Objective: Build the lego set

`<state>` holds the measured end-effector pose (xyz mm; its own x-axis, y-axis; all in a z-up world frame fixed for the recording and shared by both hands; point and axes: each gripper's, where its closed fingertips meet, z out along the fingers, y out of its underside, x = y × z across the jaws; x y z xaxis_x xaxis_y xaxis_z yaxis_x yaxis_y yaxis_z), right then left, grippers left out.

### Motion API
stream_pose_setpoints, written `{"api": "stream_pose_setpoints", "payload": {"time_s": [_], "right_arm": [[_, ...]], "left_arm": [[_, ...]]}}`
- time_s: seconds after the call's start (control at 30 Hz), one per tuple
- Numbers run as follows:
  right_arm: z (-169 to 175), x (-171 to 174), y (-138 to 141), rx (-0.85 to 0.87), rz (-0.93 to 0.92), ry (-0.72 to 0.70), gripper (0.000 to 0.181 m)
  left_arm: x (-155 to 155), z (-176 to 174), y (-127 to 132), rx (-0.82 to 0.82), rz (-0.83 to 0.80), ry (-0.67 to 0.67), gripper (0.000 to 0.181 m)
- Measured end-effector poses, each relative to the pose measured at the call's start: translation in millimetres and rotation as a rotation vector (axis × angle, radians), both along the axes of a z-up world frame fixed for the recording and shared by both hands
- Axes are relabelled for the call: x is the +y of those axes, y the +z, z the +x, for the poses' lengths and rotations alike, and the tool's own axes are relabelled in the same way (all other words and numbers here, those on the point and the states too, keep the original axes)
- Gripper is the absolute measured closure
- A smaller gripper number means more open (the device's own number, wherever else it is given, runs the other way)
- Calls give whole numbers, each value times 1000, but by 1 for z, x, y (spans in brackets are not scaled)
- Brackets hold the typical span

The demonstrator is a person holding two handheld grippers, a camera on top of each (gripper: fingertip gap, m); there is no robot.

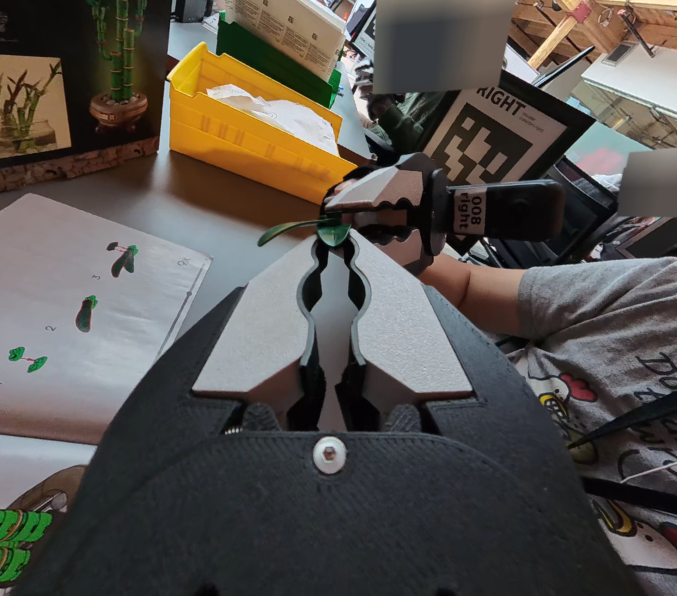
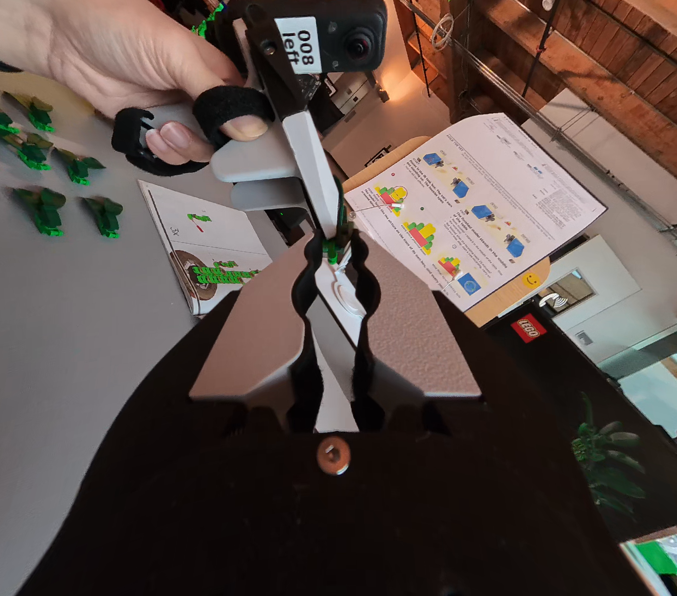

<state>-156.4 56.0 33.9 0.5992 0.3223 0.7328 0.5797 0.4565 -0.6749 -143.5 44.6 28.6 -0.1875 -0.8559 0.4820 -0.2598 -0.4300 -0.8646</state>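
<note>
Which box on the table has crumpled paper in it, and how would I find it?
Start at the big dark set box with the bamboo plant picture, standing at the table's far left. Just to its right sits the yellow bin, open on top with crumpled white paper bags inside. The green bin behind it holds an upright printed sheet instead.

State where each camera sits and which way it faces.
Left wrist view: on the left tool, facing the right tool, yellow bin; forearm shows.
Right wrist view: on the right tool, facing the left tool and hand.
Shared: both tools pinching green leaf pieces, instruction booklet.
</note>
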Motion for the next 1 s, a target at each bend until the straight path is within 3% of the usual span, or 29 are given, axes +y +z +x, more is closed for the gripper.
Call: {"api": "stream_pose_setpoints", "payload": {"time_s": [0.27, 0.63, 1.0], "right_arm": [[1, -2, -3, -19, -23, 12, 168], [8, -13, 23, 138, 84, 44, 166], [10, -11, 19, 52, 101, -23, 171]], "left_arm": [[-2, 1, -3, 11, -33, -16, 175], [-10, 0, 23, -131, -48, -34, 176], [-8, 3, 21, -138, -90, -4, 176]]}}
